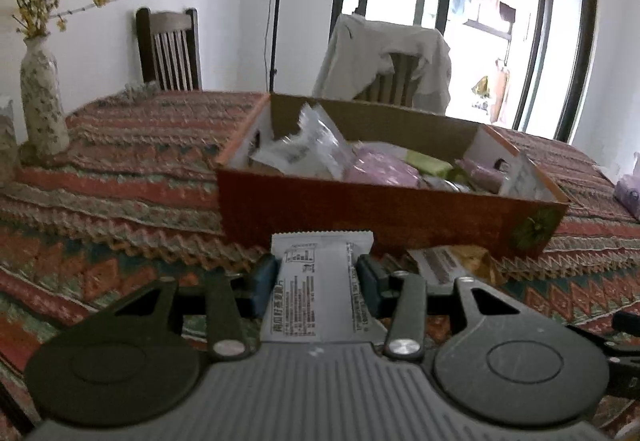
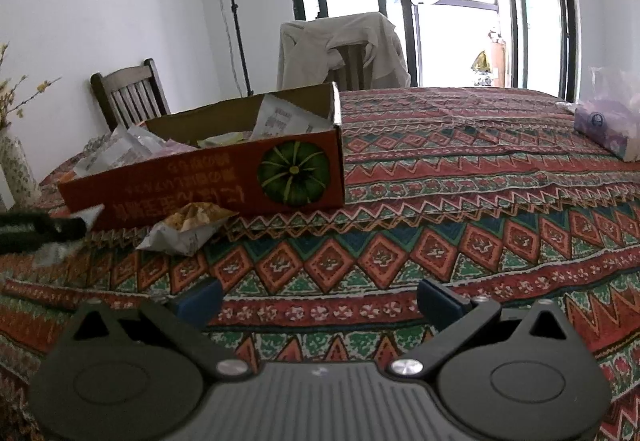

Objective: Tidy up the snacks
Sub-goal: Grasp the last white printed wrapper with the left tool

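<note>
My left gripper (image 1: 318, 273) is shut on a white snack packet (image 1: 320, 281) with printed text, held just in front of the red cardboard box (image 1: 360, 209). The box holds several snack packets, white, pink and green. A loose snack packet with a golden picture (image 1: 452, 261) lies on the cloth against the box's near wall; it also shows in the right wrist view (image 2: 188, 227). My right gripper (image 2: 318, 301) is open and empty above the patterned tablecloth, to the right of the box (image 2: 224, 177). The left gripper's tip (image 2: 40, 231) shows at the left edge there.
A flowered vase (image 1: 42, 109) with yellow twigs stands at the table's left. A purple tissue pack (image 2: 608, 129) lies at the far right. Two wooden chairs stand behind the table, one (image 1: 392, 69) draped with a grey garment. A light stand (image 1: 276, 1) is by the wall.
</note>
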{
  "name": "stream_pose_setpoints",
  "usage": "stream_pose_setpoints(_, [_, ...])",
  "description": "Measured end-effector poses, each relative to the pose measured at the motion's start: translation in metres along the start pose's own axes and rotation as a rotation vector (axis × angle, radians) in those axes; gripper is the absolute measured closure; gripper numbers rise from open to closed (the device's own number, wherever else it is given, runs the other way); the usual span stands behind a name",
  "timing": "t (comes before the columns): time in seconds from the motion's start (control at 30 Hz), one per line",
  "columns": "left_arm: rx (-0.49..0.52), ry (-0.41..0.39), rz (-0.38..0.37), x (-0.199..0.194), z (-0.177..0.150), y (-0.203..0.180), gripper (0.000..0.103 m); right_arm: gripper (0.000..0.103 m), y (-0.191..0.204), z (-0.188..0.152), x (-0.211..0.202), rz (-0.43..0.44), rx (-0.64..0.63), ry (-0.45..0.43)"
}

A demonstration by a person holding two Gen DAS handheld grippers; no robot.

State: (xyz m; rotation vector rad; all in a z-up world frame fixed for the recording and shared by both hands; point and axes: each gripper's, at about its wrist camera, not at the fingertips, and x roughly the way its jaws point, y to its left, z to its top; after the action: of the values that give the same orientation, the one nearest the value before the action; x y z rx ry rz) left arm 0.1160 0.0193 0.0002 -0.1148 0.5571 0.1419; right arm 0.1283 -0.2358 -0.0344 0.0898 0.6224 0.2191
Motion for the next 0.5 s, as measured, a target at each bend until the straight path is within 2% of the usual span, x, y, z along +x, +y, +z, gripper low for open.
stream_pose_setpoints(0.27, [-0.011,-0.056,0.040,0.001,0.007,0.034,0.057,0.000,0.014,0.003,0.005,-0.055,-0.066,0.016])
stream_pose_setpoints(0.5, [-0.052,-0.104,0.015,0.005,0.003,0.049,0.057,0.000,0.038,0.018,0.017,-0.007,-0.115,0.013])
